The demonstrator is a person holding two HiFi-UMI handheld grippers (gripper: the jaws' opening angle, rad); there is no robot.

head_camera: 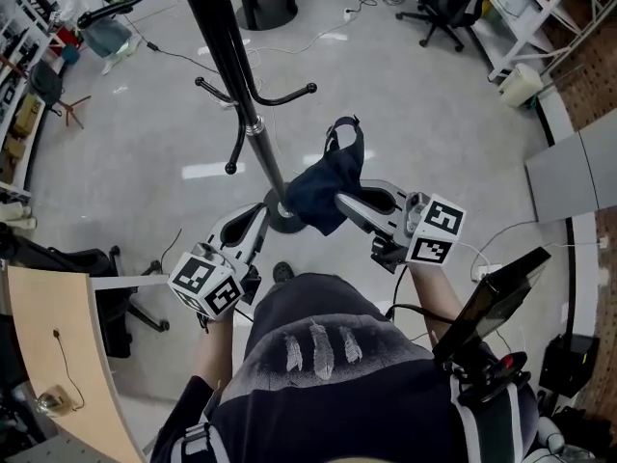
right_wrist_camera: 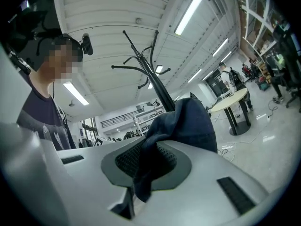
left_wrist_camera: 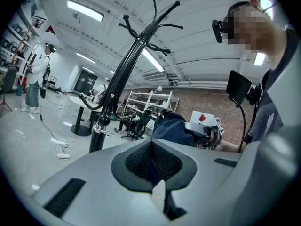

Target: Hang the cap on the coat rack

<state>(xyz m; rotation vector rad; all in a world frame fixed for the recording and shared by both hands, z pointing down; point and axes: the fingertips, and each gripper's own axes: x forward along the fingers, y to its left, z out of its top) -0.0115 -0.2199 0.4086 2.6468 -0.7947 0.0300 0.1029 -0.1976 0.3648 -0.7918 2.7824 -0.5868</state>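
Cap beside the coat rack
Right gripper clamps its fabric, left gripper closed empty (spare); best loop the strap over a hook before letting go.

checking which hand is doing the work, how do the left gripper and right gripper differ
The right gripper has its jaws shut on the dark blue cap; the left gripper has its jaws together on nothing. In the head view the right gripper's tip is covered by the cap, while the left gripper's tip is bare beside the coat rack pole. Both are grey, carry a marker cube and point toward the rack.
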